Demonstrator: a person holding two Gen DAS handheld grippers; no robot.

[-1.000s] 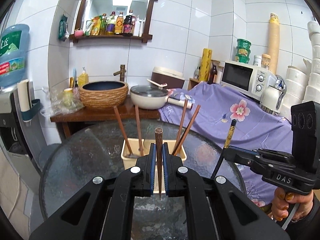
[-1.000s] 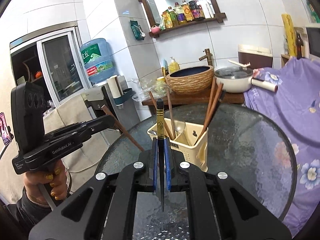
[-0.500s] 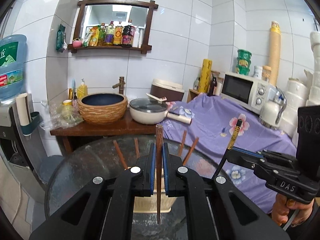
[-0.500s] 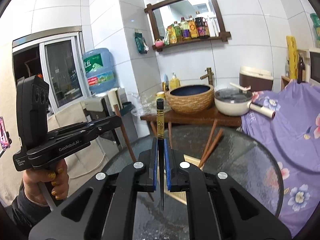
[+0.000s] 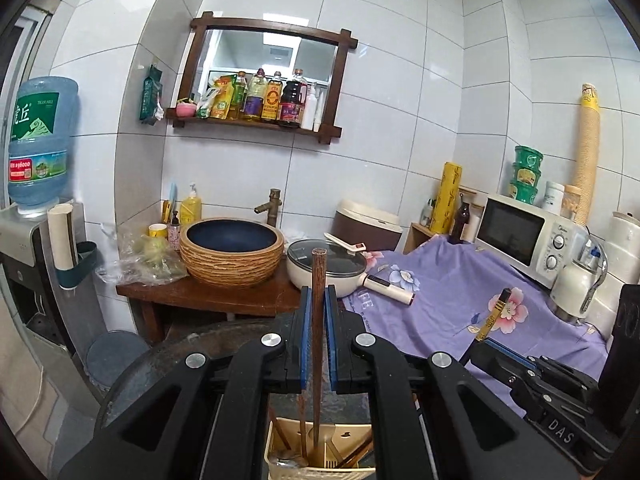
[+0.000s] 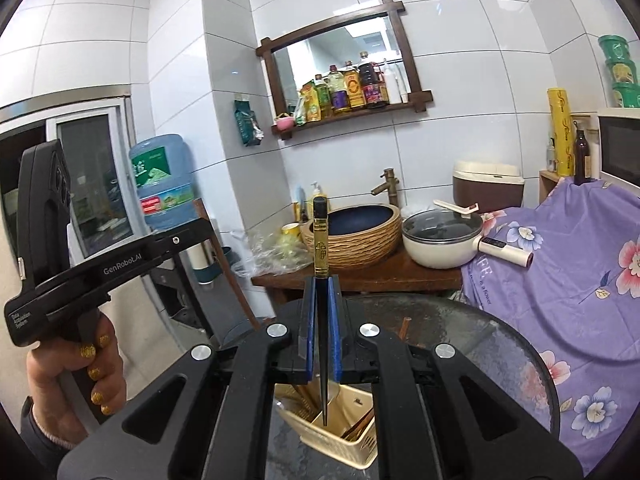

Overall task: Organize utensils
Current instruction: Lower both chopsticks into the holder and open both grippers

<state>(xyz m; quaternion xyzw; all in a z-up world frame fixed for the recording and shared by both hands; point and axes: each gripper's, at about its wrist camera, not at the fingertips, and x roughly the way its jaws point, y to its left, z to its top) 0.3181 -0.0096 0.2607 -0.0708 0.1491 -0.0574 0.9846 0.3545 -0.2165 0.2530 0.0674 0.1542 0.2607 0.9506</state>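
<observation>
My left gripper (image 5: 316,308) is shut on a brown wooden chopstick (image 5: 319,276) held upright. Its lower end hangs over the beige utensil holder (image 5: 280,466), which has several chopsticks and a spoon in it. My right gripper (image 6: 321,300) is shut on a black chopstick with a gold band (image 6: 321,248), also upright, its thin tip over an open compartment of the holder (image 6: 332,446). Each gripper shows in the other's view: the right one (image 5: 476,350) at the right, the left one (image 6: 202,234) at the left, gripped by a hand (image 6: 72,364).
The holder stands on a round glass table (image 6: 500,344). Behind it is a wooden bench (image 5: 200,300) with a woven basin (image 5: 232,256) and a white pan (image 5: 328,272). A purple floral cloth (image 5: 460,292), a microwave (image 5: 524,236) and a water dispenser (image 5: 36,152) surround the table.
Both grippers have risen with their chopsticks still clamped. The holder has slid from ahead of the fingers to beneath them at the bottom of both views.
</observation>
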